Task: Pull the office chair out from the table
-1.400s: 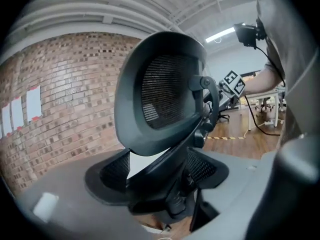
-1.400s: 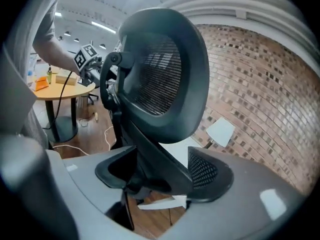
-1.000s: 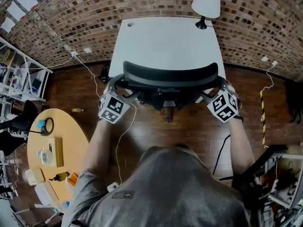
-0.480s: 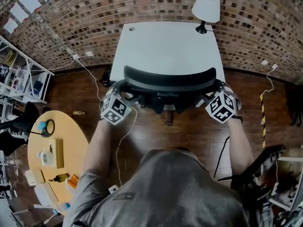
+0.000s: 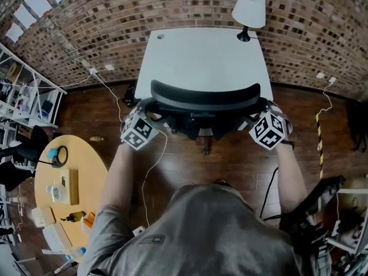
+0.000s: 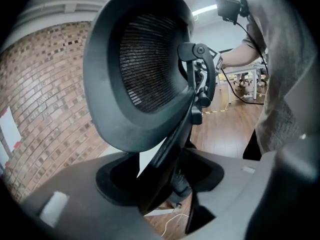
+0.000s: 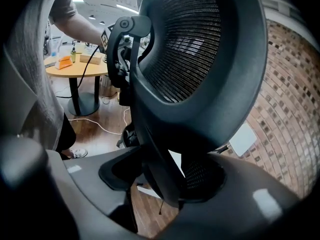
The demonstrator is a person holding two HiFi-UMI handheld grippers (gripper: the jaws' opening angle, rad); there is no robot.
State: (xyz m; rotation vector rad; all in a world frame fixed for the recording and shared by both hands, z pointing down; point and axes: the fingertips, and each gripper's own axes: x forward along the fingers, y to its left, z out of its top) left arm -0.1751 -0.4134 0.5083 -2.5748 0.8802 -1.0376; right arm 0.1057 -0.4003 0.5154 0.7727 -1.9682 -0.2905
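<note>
You wear a grey short-sleeved T-shirt (image 5: pixel 218 234); your left gripper (image 5: pixel 152 107) and right gripper (image 5: pixel 258 106) carry cubes with black-and-white square markers.
</note>
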